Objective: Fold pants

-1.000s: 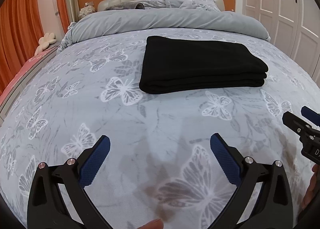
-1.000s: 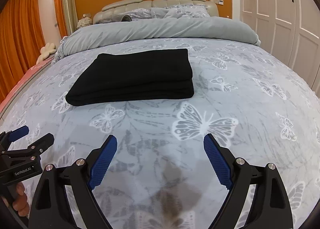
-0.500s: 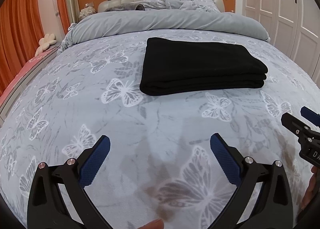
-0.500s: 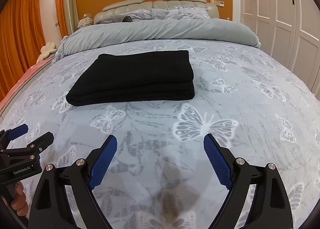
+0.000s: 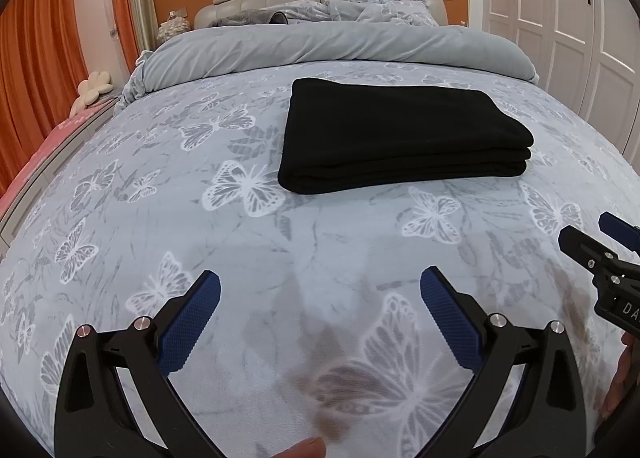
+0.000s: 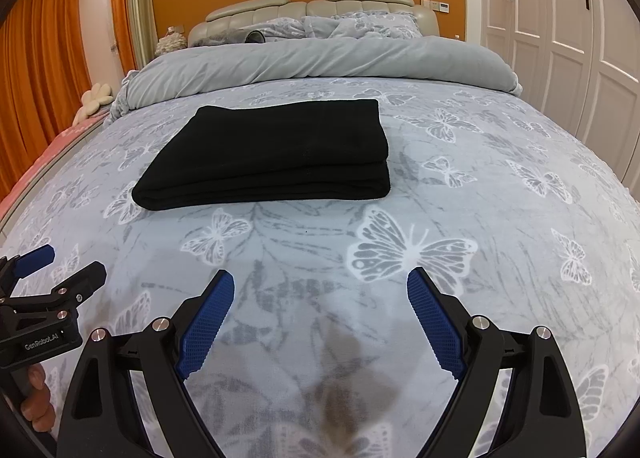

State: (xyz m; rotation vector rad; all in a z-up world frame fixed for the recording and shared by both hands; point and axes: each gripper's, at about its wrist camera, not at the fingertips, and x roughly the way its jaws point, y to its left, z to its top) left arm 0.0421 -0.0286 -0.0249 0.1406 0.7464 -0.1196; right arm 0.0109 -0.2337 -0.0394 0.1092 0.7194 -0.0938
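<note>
Black pants [image 5: 404, 134] [image 6: 272, 154] lie folded into a neat rectangular stack on the butterfly-print bedspread [image 5: 240, 226] [image 6: 480, 186]. My left gripper [image 5: 320, 282] hovers open over the bedspread, well short of the stack, with nothing between its blue pads. My right gripper [image 6: 320, 282] is open too, empty, and equally far back from the pants. Each gripper shows at the edge of the other's view: the right gripper [image 5: 592, 234] at the right, the left gripper [image 6: 60, 266] at the left.
A rolled grey duvet [image 5: 340, 46] lies across the bed beyond the pants, with pillows and a padded headboard [image 6: 312, 6] behind. White wardrobe doors [image 6: 560, 38] stand to the right, orange curtains [image 5: 36, 58] to the left. A person's fingers [image 6: 38, 398] grip the left handle.
</note>
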